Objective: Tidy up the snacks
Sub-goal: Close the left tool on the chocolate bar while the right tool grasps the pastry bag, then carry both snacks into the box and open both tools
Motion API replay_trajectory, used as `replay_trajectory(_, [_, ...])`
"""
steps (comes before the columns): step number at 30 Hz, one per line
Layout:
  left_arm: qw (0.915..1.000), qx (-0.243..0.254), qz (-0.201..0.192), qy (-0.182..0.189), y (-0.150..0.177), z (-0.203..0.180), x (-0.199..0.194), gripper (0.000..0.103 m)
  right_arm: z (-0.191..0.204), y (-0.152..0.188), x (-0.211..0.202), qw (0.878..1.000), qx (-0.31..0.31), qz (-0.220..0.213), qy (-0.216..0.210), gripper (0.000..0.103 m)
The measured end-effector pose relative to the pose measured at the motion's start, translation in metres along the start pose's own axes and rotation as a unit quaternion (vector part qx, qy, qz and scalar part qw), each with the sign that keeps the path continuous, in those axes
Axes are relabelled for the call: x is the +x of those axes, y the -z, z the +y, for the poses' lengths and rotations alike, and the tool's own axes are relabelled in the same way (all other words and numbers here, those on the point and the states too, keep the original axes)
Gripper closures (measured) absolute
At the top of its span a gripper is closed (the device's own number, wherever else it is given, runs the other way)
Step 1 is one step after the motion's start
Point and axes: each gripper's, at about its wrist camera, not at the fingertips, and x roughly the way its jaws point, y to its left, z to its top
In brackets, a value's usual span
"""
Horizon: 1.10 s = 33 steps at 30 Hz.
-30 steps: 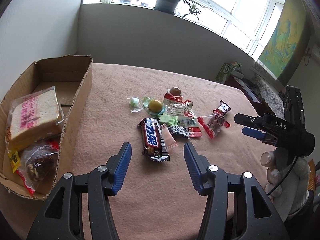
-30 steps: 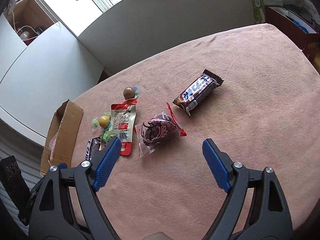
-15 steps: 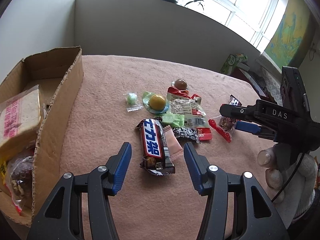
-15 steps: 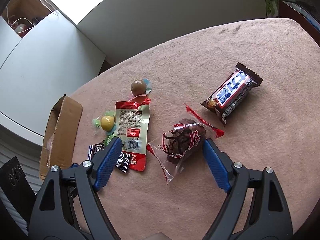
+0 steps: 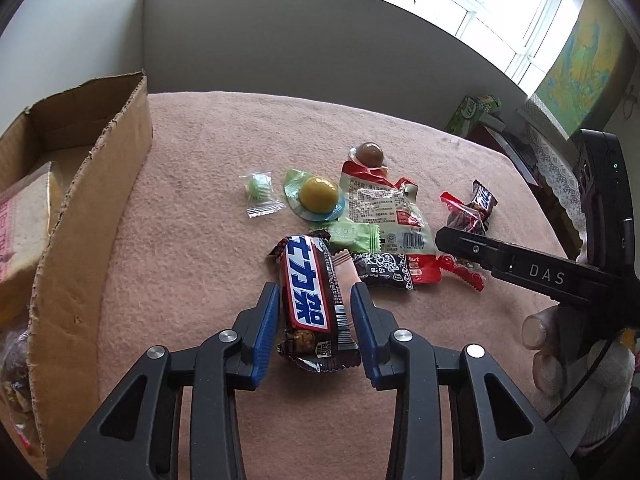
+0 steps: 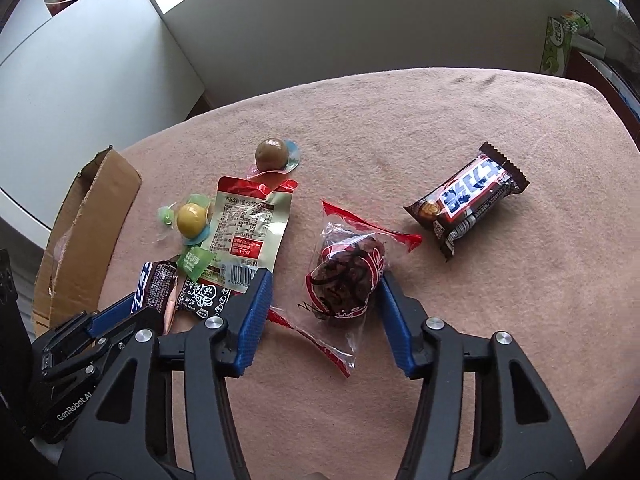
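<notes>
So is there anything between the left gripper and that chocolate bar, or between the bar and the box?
Nothing visible. The left gripper has just been closing and already straddles the chocolate bar, fingers at its sides. From there to the cardboard box on the left lies only bare pink tablecloth; the other snacks sit behind and to the right.

- The cardboard box (image 5: 92,216) stands at the desk's (image 5: 200,248) left edge.
- A chocolate bar (image 5: 310,296) lies between the left claw's (image 5: 316,316) fingers.
- The snack pile (image 5: 380,216) lies just behind it.
- A second bar (image 6: 466,204) lies apart at right.
</notes>
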Motion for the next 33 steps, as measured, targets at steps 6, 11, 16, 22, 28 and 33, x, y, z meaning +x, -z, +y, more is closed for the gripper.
replay_trajectory(6, [0.9999,-0.007,-0.009,-0.005,0.004,0.003,-0.004,0.075,-0.001,0.009,-0.008,1.0,-0.002,-0.005,-0.006,0.053])
replay_trajectory(11, [0.9996,-0.019,-0.017,-0.007,0.01,0.006,-0.012,0.075,-0.004,0.021,-0.019,1.0,0.004,-0.014,-0.017,0.057])
replay_trajectory(16, [0.9993,-0.03,-0.023,-0.001,0.015,0.008,-0.019,0.075,-0.005,0.031,-0.028,0.999,0.009,-0.026,-0.024,0.059])
replay_trajectory(22, [0.9987,-0.034,-0.038,0.006,0.02,0.006,-0.032,0.075,0.003,0.036,-0.05,0.998,0.004,-0.046,-0.038,0.06])
replay_trajectory(28, [0.9975,-0.042,-0.056,0.013,0.022,0.007,-0.047,0.075,0.026,0.036,-0.074,0.996,-0.019,-0.071,-0.054,0.06])
replay_trajectory(33, [0.9954,-0.049,-0.081,0.015,0.019,0.011,-0.067,0.075,0.053,0.029,-0.089,0.993,-0.045,-0.087,-0.072,0.06])
